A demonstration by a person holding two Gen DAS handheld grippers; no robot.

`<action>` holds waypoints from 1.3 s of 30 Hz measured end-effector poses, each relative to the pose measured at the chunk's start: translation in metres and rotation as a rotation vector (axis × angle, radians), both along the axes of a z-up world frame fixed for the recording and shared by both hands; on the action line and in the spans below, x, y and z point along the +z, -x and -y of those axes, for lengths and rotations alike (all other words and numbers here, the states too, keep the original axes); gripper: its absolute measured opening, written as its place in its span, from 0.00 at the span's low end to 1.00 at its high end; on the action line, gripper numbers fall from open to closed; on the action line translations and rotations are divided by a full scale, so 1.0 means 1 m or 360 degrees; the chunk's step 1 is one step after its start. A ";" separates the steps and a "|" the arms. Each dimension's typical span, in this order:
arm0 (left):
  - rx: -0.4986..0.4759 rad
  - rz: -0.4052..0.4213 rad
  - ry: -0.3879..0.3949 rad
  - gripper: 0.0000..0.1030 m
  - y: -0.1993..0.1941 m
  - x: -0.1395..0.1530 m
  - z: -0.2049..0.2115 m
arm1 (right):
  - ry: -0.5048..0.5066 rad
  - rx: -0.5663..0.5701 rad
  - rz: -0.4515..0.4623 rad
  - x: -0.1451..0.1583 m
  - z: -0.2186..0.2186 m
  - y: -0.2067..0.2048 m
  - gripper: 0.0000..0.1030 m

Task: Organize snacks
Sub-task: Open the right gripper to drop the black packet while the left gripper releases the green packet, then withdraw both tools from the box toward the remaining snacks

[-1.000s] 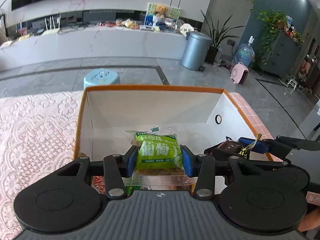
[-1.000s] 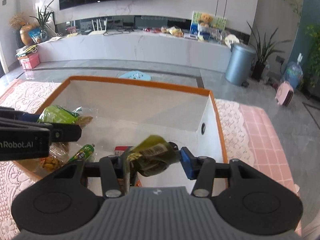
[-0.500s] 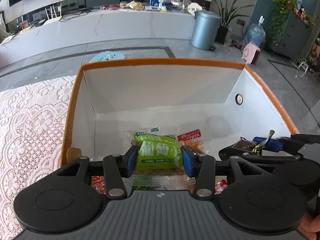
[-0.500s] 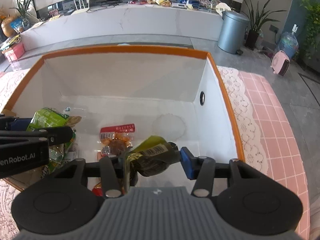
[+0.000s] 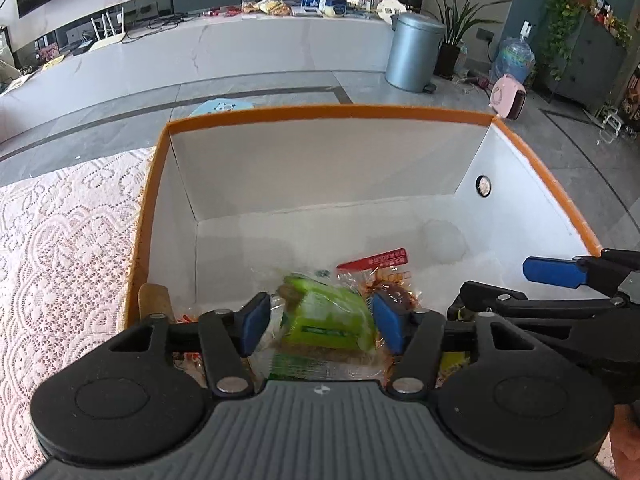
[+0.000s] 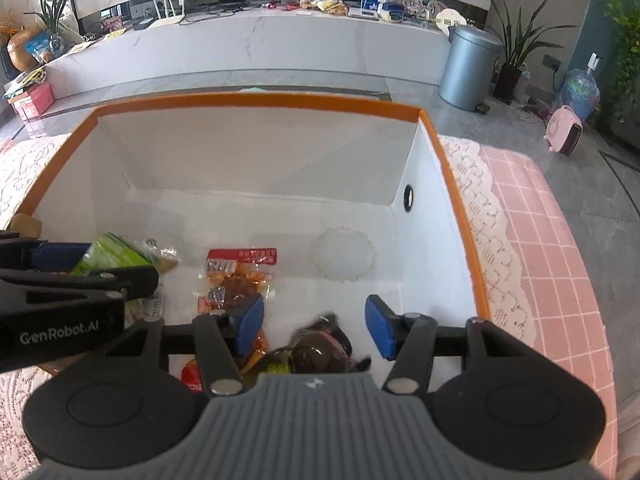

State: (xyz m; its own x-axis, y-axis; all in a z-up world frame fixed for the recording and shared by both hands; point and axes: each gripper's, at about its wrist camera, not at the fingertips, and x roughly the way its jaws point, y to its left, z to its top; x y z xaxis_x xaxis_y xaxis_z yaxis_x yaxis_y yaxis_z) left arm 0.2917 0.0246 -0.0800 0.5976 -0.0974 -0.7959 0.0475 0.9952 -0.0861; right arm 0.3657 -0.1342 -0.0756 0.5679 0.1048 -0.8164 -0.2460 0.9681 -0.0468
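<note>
A white box with an orange rim [image 5: 328, 111] [image 6: 256, 100] fills both views. The jaws of my left gripper [image 5: 318, 328] are opening and its blue pads stand clear of the green snack packet [image 5: 328, 320], which tilts between them, blurred and falling. My right gripper [image 6: 314, 330] is also opening; the dark brown snack packet [image 6: 320, 350] lies blurred below its spread pads, free of them. A red-labelled clear packet [image 6: 240, 272] [image 5: 376, 268] rests on the box floor. In the right wrist view the left gripper [image 6: 76, 264] reaches in from the left with the green packet [image 6: 116, 254].
More wrapped snacks lie at the box's near edge, partly hidden by the grippers. A white lace cloth [image 5: 60, 248] over a pink checked cover [image 6: 540, 240] lies around the box. Beyond stand a grey bin [image 5: 414, 54], a marble counter and plants.
Both grippers sank into the box, then opened. The green packet left the left pads and tipped downward. The dark packet dropped out of the right pads.
</note>
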 end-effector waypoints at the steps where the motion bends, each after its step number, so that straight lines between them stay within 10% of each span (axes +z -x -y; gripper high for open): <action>1: 0.0005 0.0016 0.0003 0.70 0.002 0.002 0.000 | 0.0003 0.0001 0.0014 0.003 0.000 0.002 0.58; 17: 0.0035 0.0308 0.0063 0.83 0.060 0.052 0.001 | -0.0029 -0.0069 0.0201 0.058 0.025 0.053 0.84; 39: -0.0005 0.0525 0.0097 0.84 0.182 0.073 0.005 | -0.0250 -0.0076 0.0388 0.086 0.049 0.216 0.88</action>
State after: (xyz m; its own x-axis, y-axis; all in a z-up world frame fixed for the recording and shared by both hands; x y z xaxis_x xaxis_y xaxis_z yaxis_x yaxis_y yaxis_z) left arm 0.1094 0.0191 -0.0067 0.8217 -0.1411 -0.5522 0.0856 0.9884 -0.1252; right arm 0.1502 -0.1828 0.0105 0.7528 0.1877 -0.6309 -0.2002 0.9784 0.0522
